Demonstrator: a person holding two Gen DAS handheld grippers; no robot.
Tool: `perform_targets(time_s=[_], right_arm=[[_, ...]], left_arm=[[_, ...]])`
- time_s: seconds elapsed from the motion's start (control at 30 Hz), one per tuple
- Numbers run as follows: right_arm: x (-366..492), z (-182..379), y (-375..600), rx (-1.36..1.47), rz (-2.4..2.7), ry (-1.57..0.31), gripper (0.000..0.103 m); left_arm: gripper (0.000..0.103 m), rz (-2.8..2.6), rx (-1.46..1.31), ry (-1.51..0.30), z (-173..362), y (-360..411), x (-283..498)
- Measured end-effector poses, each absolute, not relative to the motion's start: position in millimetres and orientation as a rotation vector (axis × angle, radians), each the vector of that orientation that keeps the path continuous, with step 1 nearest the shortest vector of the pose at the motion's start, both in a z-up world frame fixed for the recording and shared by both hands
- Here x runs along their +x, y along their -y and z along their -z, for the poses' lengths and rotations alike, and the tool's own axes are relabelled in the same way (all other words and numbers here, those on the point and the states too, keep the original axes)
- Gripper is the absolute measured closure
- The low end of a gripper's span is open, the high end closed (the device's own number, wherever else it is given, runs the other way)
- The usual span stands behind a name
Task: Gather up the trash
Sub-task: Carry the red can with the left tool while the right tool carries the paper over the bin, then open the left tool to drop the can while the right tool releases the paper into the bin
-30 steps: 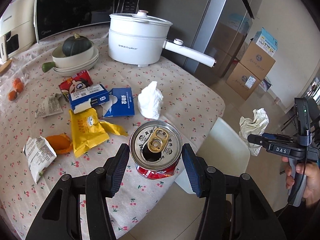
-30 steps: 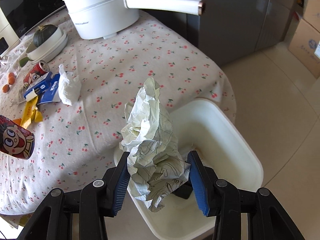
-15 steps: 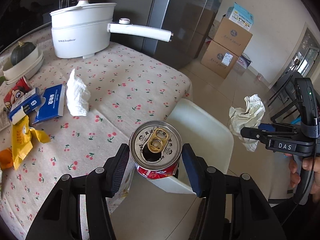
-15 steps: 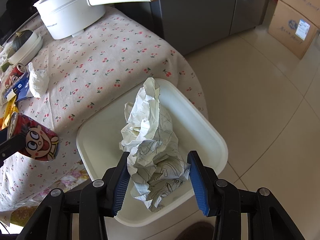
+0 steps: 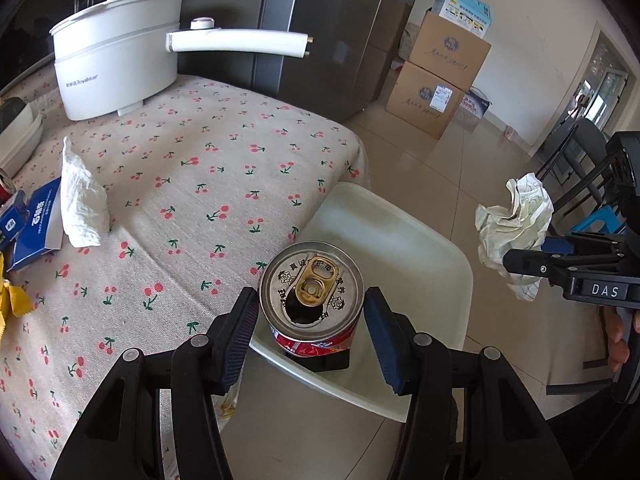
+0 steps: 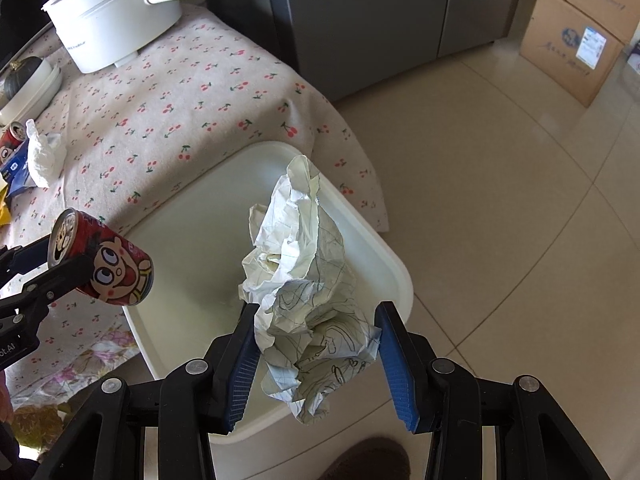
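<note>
Firmly clamped in the left gripper [image 5: 312, 320]: a red can [image 5: 312, 300] with a cartoon face, pads pressed on both sides, opened top with gold pull tab facing the left wrist camera. Hanging over the near edge of a white bin [image 5: 420, 240] that stands on the tiled floor [image 5: 440, 152] against the table corner. Pinched just as tightly in the right gripper [image 6: 316, 344]: a crumpled paper [image 6: 304, 280] with scribbled pen lines, blue pads [image 6: 396, 364] squeezing its lower half, upper folds rising toward 12 o'clock. Directly below and behind it, the same white bin [image 6: 192, 320], inside bare where visible. At 9 o'clock in the right wrist view, the red can [image 6: 116, 264] again, tilted in the left gripper [image 6: 60, 268], above the bin's left rim. At 3 o'clock in the left wrist view, the right gripper [image 5: 532, 268] with the paper [image 5: 512, 224], a person's fingers [image 5: 616, 340] wrapped on its handle. Farther out, at 10 o'clock, a cherry-print tablecloth [image 5: 200, 184] carrying a white tissue [image 5: 82, 204], a blue packet [image 5: 36, 220], a yellow wrapper [image 5: 12, 304] and a white electric pot [image 5: 116, 68] with a long handle. At 1 o'clock, stacked cardboard boxes [image 5: 440, 76] beside a grey fridge [image 5: 328, 32].
</note>
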State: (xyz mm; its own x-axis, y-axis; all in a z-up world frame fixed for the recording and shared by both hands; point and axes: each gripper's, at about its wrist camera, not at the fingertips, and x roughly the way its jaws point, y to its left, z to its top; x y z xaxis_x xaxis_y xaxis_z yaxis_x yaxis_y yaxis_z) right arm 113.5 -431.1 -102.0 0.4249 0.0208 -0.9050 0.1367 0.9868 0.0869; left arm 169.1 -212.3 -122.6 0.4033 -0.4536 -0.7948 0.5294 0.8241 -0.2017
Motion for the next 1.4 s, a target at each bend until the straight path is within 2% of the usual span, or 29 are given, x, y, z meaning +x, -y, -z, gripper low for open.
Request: perform_targets(time_s=[0.13, 0.27, 0.43, 1.07, 1.13, 1.17, 1.2, 1.27, 1.3, 1.4], right_arm=[[114, 103, 434, 0.161, 0.082, -1.132, 0.053], [116, 102, 433, 0.161, 0.084, -1.132, 0.053], [118, 102, 429, 0.159, 0.084, -1.133, 0.052], [146, 106, 390, 0.134, 0.074, -1.158, 0.052], [149, 106, 385, 0.145, 0.072, -1.159, 0.049], [150, 107, 383, 0.153, 0.070, -1.159, 0.043], [152, 107, 381, 0.160, 0.067, -1.161, 0.031], [155, 107, 376, 0.164, 0.067, -1.163, 0.013], [156, 106, 373, 0.161, 0.072, -1.160, 0.009], [160, 103, 363, 0.148, 0.069, -1.156, 0.005]], left_arm=[[0.045, 0.596, 0.151, -0.988, 123, 216, 167], [0.025, 0.564, 0.225, -0.934, 108, 210, 157], [0.015, 0.496, 0.275, -0.906, 96, 188, 151], [0.010, 0.271, 0.140, -0.949, 65, 57, 143], [0.005, 0.246, 0.125, -0.953, 64, 44, 142], [0.002, 0.232, 0.118, -0.956, 64, 38, 142], [0.001, 0.225, 0.110, -0.957, 63, 32, 141], [0.000, 0.209, 0.100, -0.955, 61, 21, 139], [0.000, 0.202, 0.095, -0.954, 60, 17, 138], [0.000, 0.181, 0.074, -0.953, 57, 2, 136]])
